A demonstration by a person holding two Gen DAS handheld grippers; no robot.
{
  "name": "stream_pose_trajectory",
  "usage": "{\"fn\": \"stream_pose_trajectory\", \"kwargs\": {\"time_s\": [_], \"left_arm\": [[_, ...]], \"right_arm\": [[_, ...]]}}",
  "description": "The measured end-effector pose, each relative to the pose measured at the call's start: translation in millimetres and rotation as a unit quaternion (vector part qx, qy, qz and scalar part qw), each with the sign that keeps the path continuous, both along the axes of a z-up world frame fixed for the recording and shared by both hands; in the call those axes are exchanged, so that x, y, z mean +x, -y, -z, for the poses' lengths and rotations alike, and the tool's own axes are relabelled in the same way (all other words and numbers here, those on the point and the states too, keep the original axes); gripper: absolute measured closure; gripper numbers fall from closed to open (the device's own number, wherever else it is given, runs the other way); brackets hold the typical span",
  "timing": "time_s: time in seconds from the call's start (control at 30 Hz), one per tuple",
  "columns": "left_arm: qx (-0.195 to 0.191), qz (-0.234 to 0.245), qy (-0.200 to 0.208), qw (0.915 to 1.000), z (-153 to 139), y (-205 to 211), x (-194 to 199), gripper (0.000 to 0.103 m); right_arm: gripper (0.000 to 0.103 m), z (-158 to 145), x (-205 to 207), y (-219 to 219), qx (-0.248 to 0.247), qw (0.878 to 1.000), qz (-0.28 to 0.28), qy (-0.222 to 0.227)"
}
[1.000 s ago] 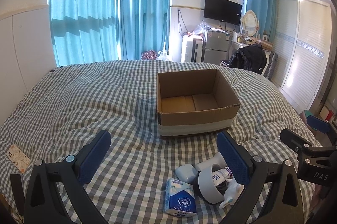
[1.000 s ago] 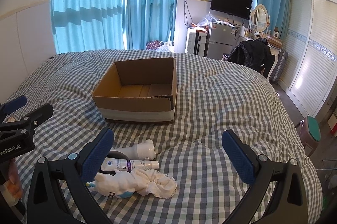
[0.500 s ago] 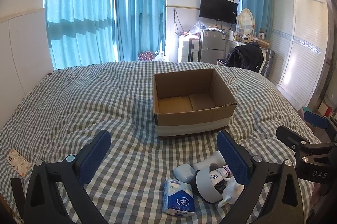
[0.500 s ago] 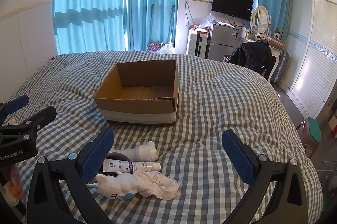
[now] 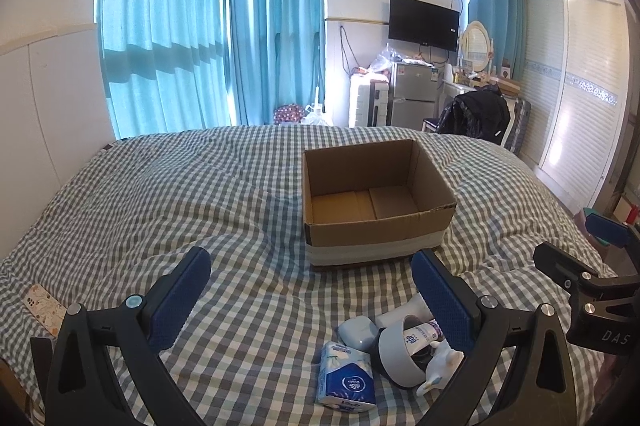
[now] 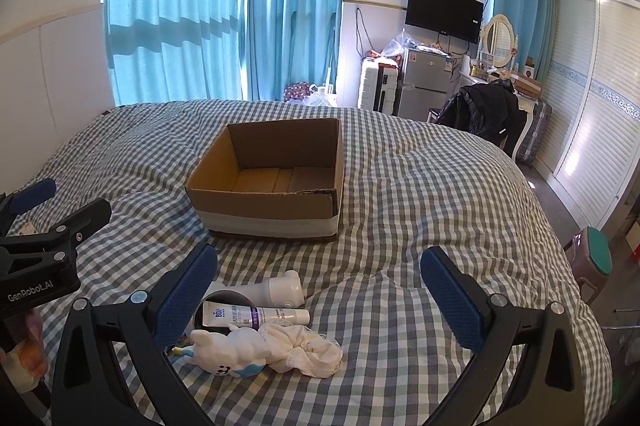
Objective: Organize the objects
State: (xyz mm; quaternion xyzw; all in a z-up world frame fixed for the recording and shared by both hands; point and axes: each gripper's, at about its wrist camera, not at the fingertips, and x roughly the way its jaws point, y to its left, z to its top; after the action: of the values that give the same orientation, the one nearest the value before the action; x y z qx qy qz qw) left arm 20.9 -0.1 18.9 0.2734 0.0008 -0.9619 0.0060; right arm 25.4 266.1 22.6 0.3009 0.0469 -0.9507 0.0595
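My left gripper (image 5: 310, 300) stands with its blue pads wide apart and nothing between them, held above the checked bedspread (image 5: 160, 210). My right gripper (image 6: 332, 296) is likewise spread wide and carries nothing. The cardboard box (image 5: 374, 202) sits open on the bedspread ahead of both grippers, its floor bare. The loose items lie in one cluster on the near side of the box, well short of it: a blue tissue pack (image 5: 346, 380), a roll of tape (image 5: 396, 354) lying on its side, a white tube (image 6: 256, 315) with purple print, a white bottle (image 6: 280, 288) lying flat, a white plush toy (image 6: 230, 348) and a white scrunchie (image 6: 306, 350) touching the toy. No item is in either gripper's grasp.
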Motion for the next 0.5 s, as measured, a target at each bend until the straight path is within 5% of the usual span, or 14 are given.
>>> {"fn": "stream_pose_trajectory", "kwargs": {"time_s": [0.5], "left_arm": [[0.009, 0.013, -0.026, 0.9995, -30, -6, 25, 0.0]], "right_arm": [[0.003, -36, 30, 2, -0.002, 0.999, -0.012, -0.035]]}}
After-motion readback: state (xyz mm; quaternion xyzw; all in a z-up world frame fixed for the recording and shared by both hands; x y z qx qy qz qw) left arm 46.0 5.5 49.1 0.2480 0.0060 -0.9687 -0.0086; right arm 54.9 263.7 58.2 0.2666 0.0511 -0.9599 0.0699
